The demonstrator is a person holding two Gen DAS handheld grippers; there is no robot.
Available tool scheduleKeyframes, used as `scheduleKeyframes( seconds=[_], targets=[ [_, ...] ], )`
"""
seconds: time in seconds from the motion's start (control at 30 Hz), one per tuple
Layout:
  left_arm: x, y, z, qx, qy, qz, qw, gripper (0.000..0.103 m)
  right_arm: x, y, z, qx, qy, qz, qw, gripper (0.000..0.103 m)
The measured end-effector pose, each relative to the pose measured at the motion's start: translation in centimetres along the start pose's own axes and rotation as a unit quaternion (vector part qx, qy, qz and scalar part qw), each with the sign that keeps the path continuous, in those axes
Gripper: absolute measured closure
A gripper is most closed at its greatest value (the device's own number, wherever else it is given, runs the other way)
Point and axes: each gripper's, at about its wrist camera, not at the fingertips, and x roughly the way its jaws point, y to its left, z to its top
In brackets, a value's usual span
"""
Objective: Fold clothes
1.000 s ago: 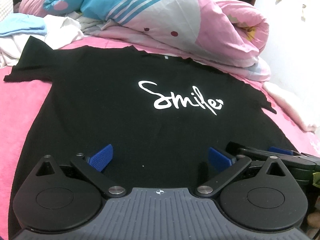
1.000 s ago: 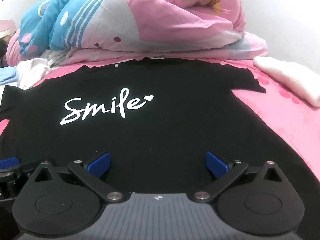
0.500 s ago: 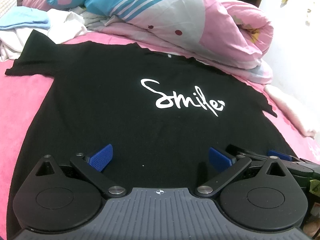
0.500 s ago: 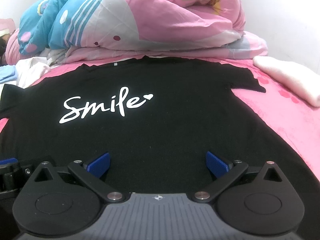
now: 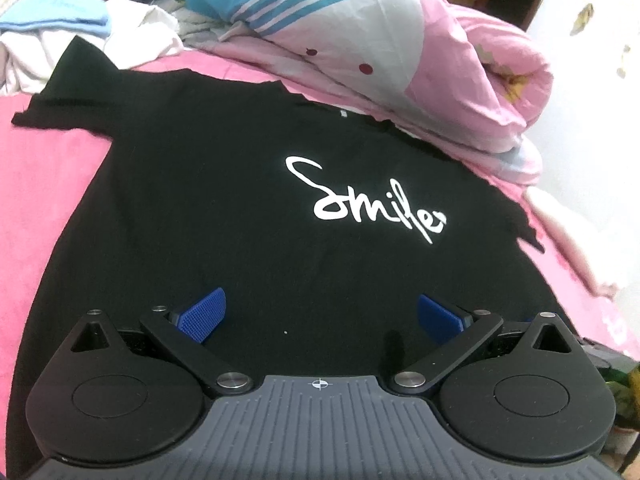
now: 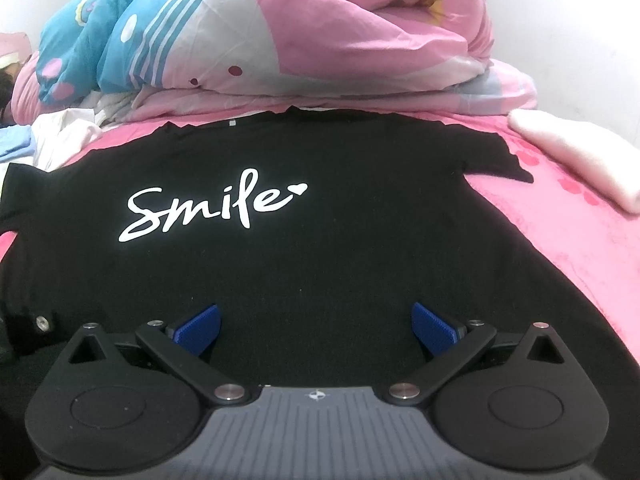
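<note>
Both sets of jaws stand wide apart and hold nothing: the left gripper [image 5: 319, 314] and right gripper [image 6: 316, 324] hover low over the hem end of the tee [image 5: 248, 216], which lies flat, print up, sleeves spread, on the pink bed [image 5: 44, 184]. Over the last second the left view has tipped and drawn a little nearer the cloth, and the right gripper has slid out of it; the tee itself has not shifted, so no fold shows. Beyond the collar sits a bundled duvet [image 6: 304, 36], loose clothes [image 5: 60, 36] to the left, a pale towel [image 6: 576, 156] and white wall to the right
</note>
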Motion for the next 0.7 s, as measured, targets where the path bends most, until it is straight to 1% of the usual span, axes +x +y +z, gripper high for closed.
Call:
scheduleKeyframes(
  seconds=[0.1, 0.2, 0.27, 0.33, 0.4, 0.47, 0.63, 0.7],
  targets=[
    [0.1, -0.3, 0.0, 0.016, 0.003, 0.001, 0.9999, 0.000, 0.0, 0.1, 0.0, -0.002, 0.000, 0.000, 1.000, 0.000],
    [0.2, -0.9, -0.2, 0.035, -0.001, 0.013, 0.9993, 0.000, -0.1, -0.1, -0.1, 0.001, -0.004, 0.004, 1.000, 0.000],
    [0.2, -1.1, -0.3, 0.040, -0.002, 0.020, 0.9990, 0.000, -0.1, -0.2, -0.2, 0.003, -0.008, 0.007, 1.000, 0.000],
    [0.1, -1.2, -0.2, 0.036, -0.003, 0.022, 0.9991, 0.000, -0.2, -0.3, -0.3, 0.006, -0.011, 0.011, 1.000, 0.000],
    [-0.3, -1.0, 0.0, 0.023, -0.007, 0.016, 0.9996, 0.000, -0.2, -0.4, -0.3, 0.009, -0.014, 0.014, 1.000, 0.000],
    [-0.9, -0.7, 0.3, 0.010, -0.018, 0.005, 0.9998, 0.000, -0.3, -0.5, -0.4, 0.012, -0.017, 0.017, 1.000, 0.000],
    [-3.0, -0.4, 1.2, 0.027, -0.078, -0.007, 0.9965, 0.000, -0.3, -0.8, -0.6, 0.019, -0.025, 0.025, 0.999, 0.000],
    [-3.9, -0.1, 1.5, 0.037, -0.110, 0.004, 0.9932, 0.000, -0.4, -0.8, -0.3, 0.014, -0.021, 0.028, 0.999, 0.000]
  ],
)
